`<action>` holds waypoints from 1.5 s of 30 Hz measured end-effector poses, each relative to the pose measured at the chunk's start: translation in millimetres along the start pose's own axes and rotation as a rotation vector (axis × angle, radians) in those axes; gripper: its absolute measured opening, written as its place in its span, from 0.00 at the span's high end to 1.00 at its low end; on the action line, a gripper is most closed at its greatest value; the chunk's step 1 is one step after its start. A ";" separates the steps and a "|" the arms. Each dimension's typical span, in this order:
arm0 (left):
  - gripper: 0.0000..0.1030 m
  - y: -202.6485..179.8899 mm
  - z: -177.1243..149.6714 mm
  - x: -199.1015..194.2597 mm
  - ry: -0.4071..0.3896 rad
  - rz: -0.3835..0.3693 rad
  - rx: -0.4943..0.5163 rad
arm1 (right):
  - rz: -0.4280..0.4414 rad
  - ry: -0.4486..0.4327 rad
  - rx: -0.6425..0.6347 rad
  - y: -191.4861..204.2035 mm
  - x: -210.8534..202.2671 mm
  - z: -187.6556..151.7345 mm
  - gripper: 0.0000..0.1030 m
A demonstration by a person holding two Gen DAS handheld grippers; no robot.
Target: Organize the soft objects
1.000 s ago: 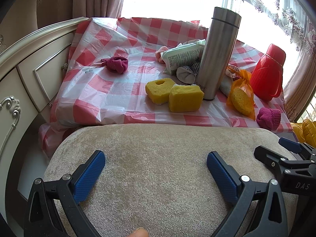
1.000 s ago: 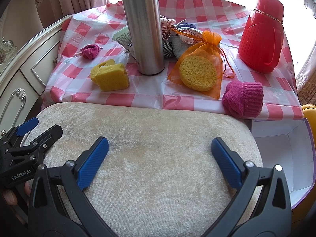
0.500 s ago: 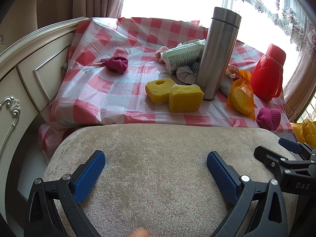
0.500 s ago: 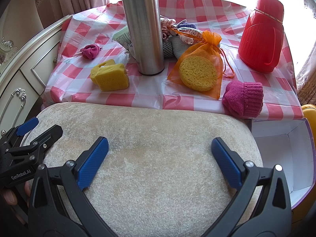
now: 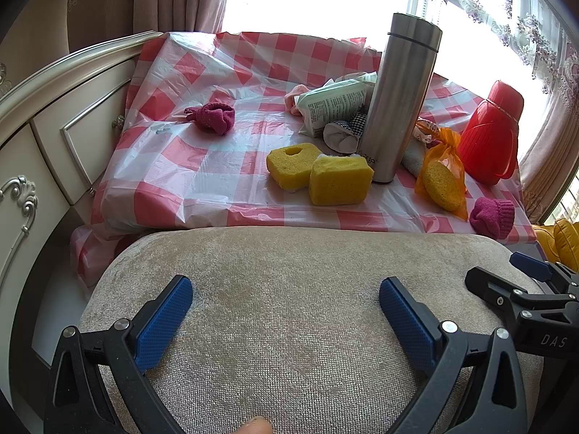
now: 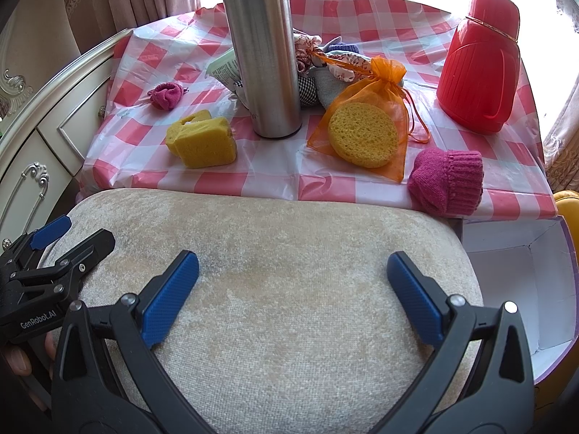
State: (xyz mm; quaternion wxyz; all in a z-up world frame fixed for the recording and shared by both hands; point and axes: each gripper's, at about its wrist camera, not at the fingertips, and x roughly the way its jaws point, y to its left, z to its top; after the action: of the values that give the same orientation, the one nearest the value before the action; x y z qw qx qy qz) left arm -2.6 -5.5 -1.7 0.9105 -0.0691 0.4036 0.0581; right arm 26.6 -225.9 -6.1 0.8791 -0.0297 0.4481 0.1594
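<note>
Nearest the cameras, both sets of tongs hover over a beige padded stool (image 5: 300, 311). The left gripper (image 5: 286, 307) has its blue-padded jaws spread wide and holds nothing; the right gripper (image 6: 293, 282) is spread just as wide, also empty. Just beyond the stool is a table covered with a red-and-white checked plastic cloth (image 5: 202, 166). A tall steel flask (image 6: 262, 47) stands upright near the middle of the table and serves as the landmark. On the near side of the flask and to its left lie two yellow sponges (image 5: 318, 175) touching each other, the farther one with a hole in its top. To the right of the flask, leaning close to it, is an orange mesh bag (image 6: 365, 123) with a round yellow sponge (image 6: 363, 133) inside. Nearer than the bag, at the table's front right edge, sits a pink knitted sock (image 6: 447, 182). A second pink sock, bunched up (image 5: 213, 117), lies well to the left of the flask. Behind the flask and touching it is a small heap of soft things: a pale green wipes packet (image 5: 333, 103) and some patterned cloth pieces (image 6: 343, 61). Far right of the flask stands a red plastic jug (image 6: 481, 61). Below the table's right corner, beside the stool, an open white box (image 6: 524, 275) sits lower down. A cream cabinet (image 5: 54, 133) runs along the table's left side, and a bright window with curtains lies beyond.
</note>
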 end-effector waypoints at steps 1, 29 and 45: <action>0.00 0.0 -0.1 0.0 0.000 0.000 0.000 | 0.000 0.000 0.000 -0.1 -0.1 -0.1 0.00; 0.00 -52.4 97.6 107.2 0.249 -0.026 -0.041 | -0.192 0.069 0.039 -128.6 15.8 58.3 0.00; 0.38 -62.6 97.6 128.9 0.273 0.023 -0.039 | -0.175 0.139 0.016 -136.2 64.1 67.6 0.44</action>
State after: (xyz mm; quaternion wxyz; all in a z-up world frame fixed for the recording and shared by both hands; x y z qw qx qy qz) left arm 164.5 -43.8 -27.6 0.8448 -0.0892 0.5234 0.0664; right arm 156.1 -325.5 -29.2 0.8567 -0.0723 0.5050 0.0761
